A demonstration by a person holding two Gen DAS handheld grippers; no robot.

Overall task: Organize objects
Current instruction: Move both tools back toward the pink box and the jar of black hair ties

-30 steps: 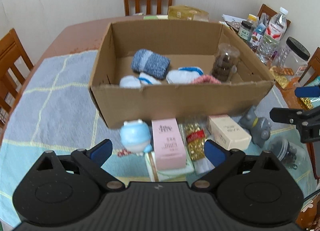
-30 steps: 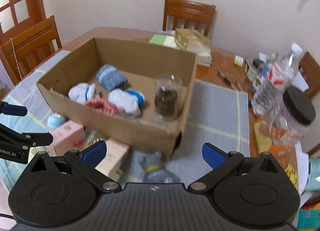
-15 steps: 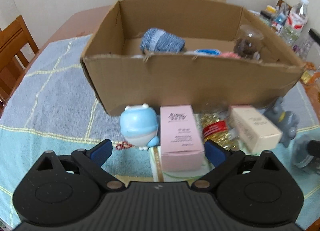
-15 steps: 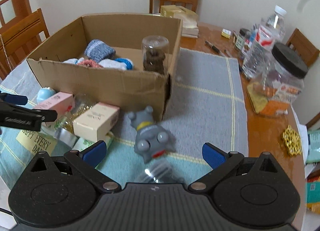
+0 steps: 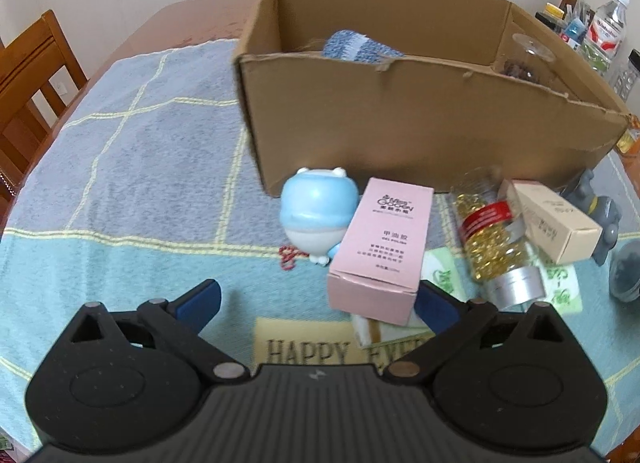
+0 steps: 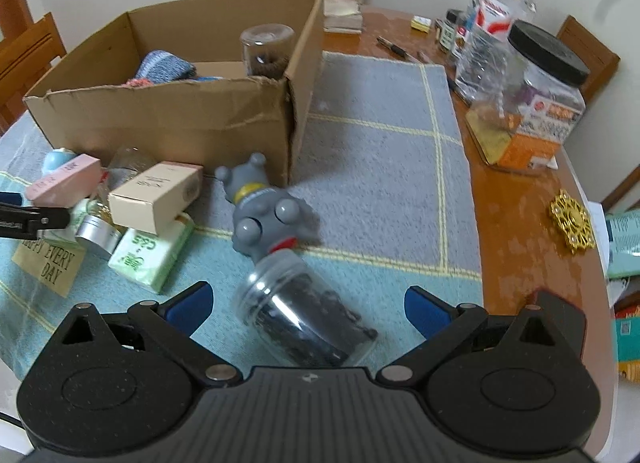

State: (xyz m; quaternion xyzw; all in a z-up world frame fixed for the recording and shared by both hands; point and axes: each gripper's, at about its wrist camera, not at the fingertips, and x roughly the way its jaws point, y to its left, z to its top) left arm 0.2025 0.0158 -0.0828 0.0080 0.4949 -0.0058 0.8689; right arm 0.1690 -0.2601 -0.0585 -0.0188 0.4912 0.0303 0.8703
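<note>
A cardboard box (image 5: 420, 123) (image 6: 172, 119) holds rolled socks (image 5: 356, 47) and a clear jar (image 6: 266, 49). In front of it lie a blue toy (image 5: 318, 215), a pink carton (image 5: 384, 247), a jar of gold beads (image 5: 492, 235), a beige carton (image 5: 554, 225) (image 6: 156, 195), a grey toy (image 6: 266, 213) and a clear jar of dark bits (image 6: 308, 315). My left gripper (image 5: 318, 299) is open, its right finger beside the pink carton's near end. My right gripper (image 6: 306, 303) is open, with the dark jar lying between its fingers.
A green tissue pack (image 6: 154, 251) and a "HAPPY EVERY DAY" card (image 6: 50, 265) lie on the cloth. Bottles (image 6: 502, 3), a black-lidded jar (image 6: 536, 103) and a gold ornament (image 6: 572, 223) crowd the table's right side. Wooden chairs (image 5: 28, 75) stand around.
Both grippers have dropped lower and closer to the objects in front of the box. The left one has shifted left; the dark jar now lies between the right fingers.
</note>
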